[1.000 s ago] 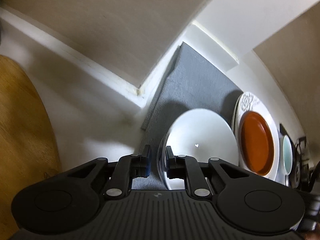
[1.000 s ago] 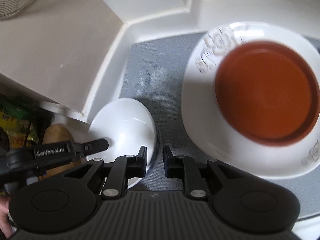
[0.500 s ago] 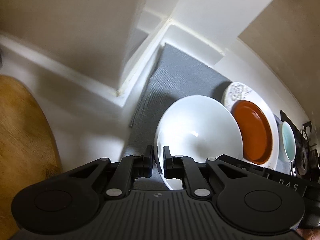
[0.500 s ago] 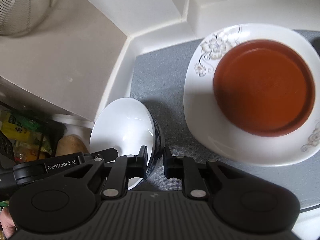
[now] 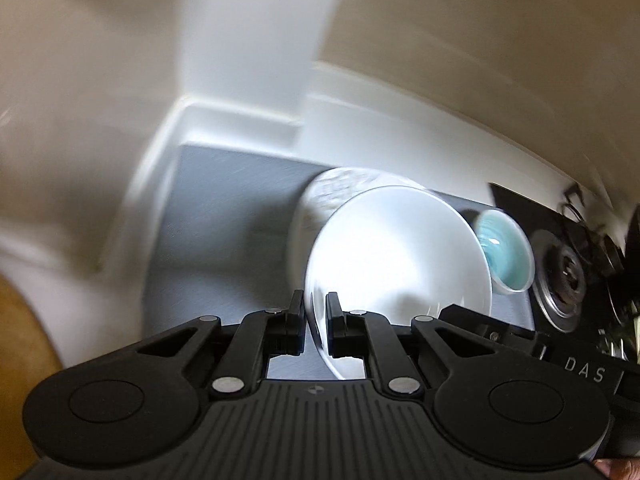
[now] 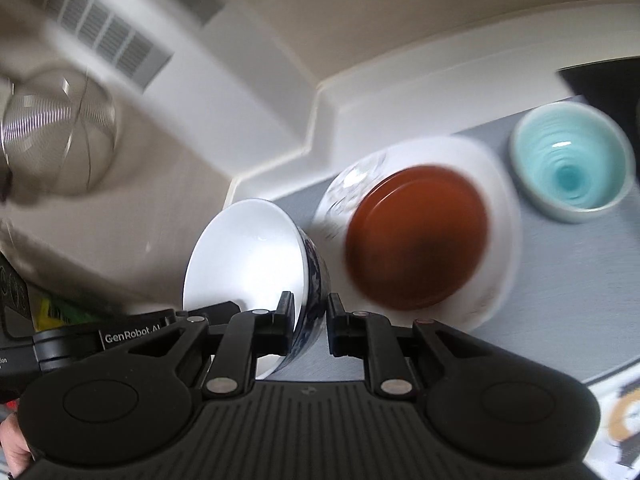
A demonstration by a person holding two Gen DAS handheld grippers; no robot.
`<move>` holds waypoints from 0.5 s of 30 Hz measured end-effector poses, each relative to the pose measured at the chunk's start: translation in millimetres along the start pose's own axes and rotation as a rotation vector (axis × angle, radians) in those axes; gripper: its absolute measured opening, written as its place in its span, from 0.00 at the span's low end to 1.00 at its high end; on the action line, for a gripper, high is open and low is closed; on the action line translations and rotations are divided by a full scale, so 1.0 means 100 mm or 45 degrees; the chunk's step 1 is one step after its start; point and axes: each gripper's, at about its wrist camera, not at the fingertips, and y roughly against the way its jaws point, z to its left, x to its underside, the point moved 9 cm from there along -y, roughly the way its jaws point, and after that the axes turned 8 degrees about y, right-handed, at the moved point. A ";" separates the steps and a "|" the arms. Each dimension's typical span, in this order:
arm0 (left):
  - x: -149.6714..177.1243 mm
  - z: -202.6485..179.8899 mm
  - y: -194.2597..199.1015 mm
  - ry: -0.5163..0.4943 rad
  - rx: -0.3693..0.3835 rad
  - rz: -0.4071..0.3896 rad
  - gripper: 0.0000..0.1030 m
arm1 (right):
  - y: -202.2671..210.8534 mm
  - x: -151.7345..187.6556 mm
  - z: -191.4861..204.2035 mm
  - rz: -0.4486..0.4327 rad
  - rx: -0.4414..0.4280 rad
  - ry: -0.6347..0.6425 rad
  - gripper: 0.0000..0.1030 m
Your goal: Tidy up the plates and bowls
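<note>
You are holding the white bowl [image 5: 396, 256] with both grippers. Your left gripper [image 5: 313, 328] is pinching the bowl's rim, with one finger outside the wall and one finger inside. Your right gripper [image 6: 310, 330] is pinching the rim too, with the blue-patterned outside of the bowl [image 6: 248, 264] sitting between its fingers. In the left wrist view, the right gripper's black finger [image 5: 472, 320] is reaching in from 4 o'clock and touching the bowl. In the right wrist view, the left gripper's finger marked GenRobot [image 6: 132, 336] is coming in from 9 o'clock to the same bowl.

The bowl is tilting on its side, with its open mouth facing toward 10 o'clock in the right wrist view. It is sitting above the gray mat [image 6: 568, 280]; you cannot tell if it is touching the mat.

Just beside the bowl, at 2 o'clock in the right wrist view, the brown plate [image 6: 416, 236] is lying on the white flowered plate [image 6: 502, 240]. Both are looking blurry. Past them, at 2 o'clock, the light blue bowl [image 6: 572, 168] is standing upright on the mat, near the white plate but apart from it. In the left wrist view, that blue bowl [image 5: 504, 256] is peeking out from behind the white bowl at 3 o'clock.

A wire strainer [image 6: 56, 144] is hanging at 10 o'clock in the right wrist view. A stove burner [image 5: 564, 276] is showing at 3 o'clock in the left wrist view.
</note>
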 end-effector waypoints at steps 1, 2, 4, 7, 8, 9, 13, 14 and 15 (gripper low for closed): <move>-0.01 -0.12 0.01 -0.024 0.011 0.002 0.10 | 0.08 -0.03 -0.07 -0.023 0.016 -0.007 0.17; -0.03 -0.25 0.00 -0.050 0.019 0.001 0.10 | 0.16 -0.06 -0.14 -0.042 0.028 -0.015 0.17; -0.07 -0.50 -0.02 -0.107 0.040 0.003 0.10 | 0.32 -0.13 -0.30 -0.089 0.057 -0.035 0.17; -0.12 -0.90 -0.10 -0.247 0.084 0.020 0.10 | 0.56 -0.26 -0.58 -0.155 0.094 -0.089 0.17; -0.13 -1.02 -0.12 -0.273 0.106 0.029 0.10 | 0.65 -0.30 -0.68 -0.180 0.100 -0.112 0.17; -0.13 -1.14 -0.15 -0.308 0.125 0.048 0.10 | 0.73 -0.34 -0.77 -0.204 0.114 -0.125 0.17; -0.12 -1.54 -0.33 -0.345 0.194 0.137 0.11 | 0.97 -0.50 -1.12 -0.275 0.169 -0.138 0.17; -0.12 -1.63 -0.39 -0.348 0.204 0.148 0.11 | 1.00 -0.53 -1.22 -0.283 0.177 -0.153 0.17; -0.12 -1.72 -0.45 -0.351 0.203 0.153 0.11 | 1.01 -0.56 -1.31 -0.285 0.185 -0.162 0.17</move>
